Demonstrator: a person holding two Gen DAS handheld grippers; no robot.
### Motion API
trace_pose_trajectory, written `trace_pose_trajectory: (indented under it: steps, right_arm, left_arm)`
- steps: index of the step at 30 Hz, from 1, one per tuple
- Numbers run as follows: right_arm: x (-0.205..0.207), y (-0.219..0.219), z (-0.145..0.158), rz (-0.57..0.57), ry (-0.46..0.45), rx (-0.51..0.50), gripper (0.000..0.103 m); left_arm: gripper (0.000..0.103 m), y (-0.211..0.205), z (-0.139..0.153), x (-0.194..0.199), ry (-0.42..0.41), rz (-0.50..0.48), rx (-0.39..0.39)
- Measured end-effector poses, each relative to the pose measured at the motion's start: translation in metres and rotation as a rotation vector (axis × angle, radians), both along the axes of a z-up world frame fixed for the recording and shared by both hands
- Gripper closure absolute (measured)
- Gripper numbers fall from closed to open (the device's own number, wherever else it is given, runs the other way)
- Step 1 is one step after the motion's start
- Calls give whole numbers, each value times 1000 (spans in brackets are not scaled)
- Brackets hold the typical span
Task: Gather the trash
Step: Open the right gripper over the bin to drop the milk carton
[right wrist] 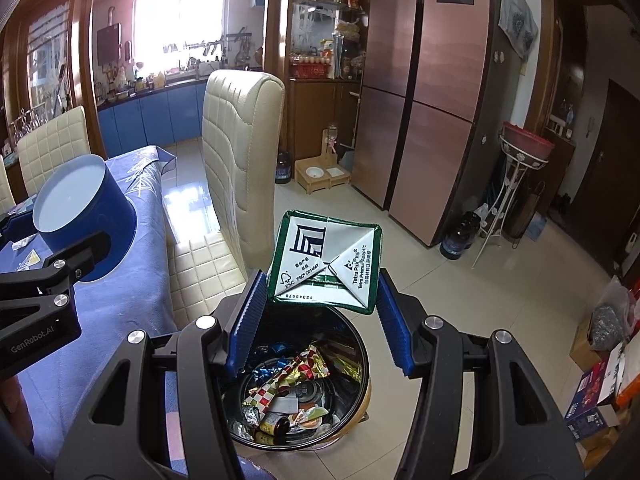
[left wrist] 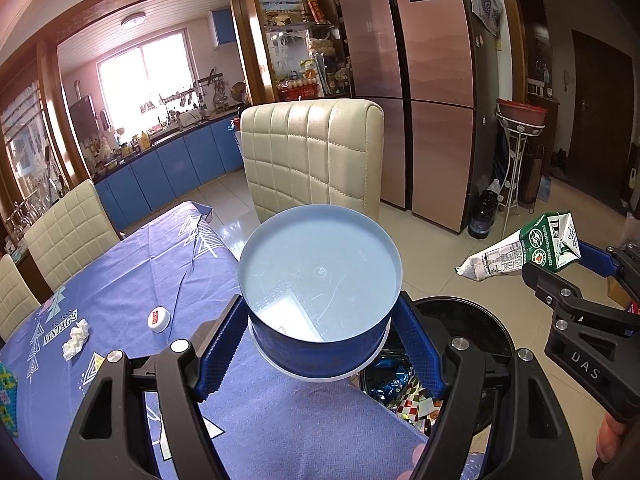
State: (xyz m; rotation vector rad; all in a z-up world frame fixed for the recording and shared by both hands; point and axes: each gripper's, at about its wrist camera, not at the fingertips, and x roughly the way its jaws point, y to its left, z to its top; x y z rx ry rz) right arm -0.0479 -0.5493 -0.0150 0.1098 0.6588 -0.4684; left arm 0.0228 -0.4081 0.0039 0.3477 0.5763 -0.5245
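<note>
My left gripper (left wrist: 322, 332) is shut on a round blue tub (left wrist: 320, 300), upside down with its pale base facing me, above the table edge and partly over the bin; the tub also shows in the right wrist view (right wrist: 84, 220). My right gripper (right wrist: 320, 308) is shut on a crushed green-and-white Tetra Pak carton (right wrist: 326, 260), held above the black trash bin (right wrist: 296, 380). The bin holds several wrappers and lids. The carton also shows in the left wrist view (left wrist: 524, 248). A crumpled white tissue (left wrist: 76, 338) and a small white lid (left wrist: 159, 320) lie on the blue tablecloth (left wrist: 132, 276).
A cream padded chair (right wrist: 240, 160) stands between table and bin. Another cream chair (left wrist: 68, 232) is at the table's far side. A pink fridge (right wrist: 436, 80), a white plant stand (right wrist: 516, 184), dark bottles (right wrist: 460, 236) and boxes (right wrist: 600, 380) stand on the tiled floor.
</note>
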Motion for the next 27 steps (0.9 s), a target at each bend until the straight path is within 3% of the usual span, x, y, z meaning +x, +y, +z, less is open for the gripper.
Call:
trace_pose_trajectory:
  steps: [12, 17, 27]
  right_arm:
    - [9, -17, -10, -5, 24, 51, 47]
    - [12, -21, -13, -7, 34, 66, 57]
    - [9, -27, -14, -19, 30, 75, 57]
  left_arm:
    - [31, -13, -6, 5, 18, -9, 13]
    - [31, -18, -9, 7, 25, -11, 18]
    - [31, -22, -11, 8, 26, -23, 24]
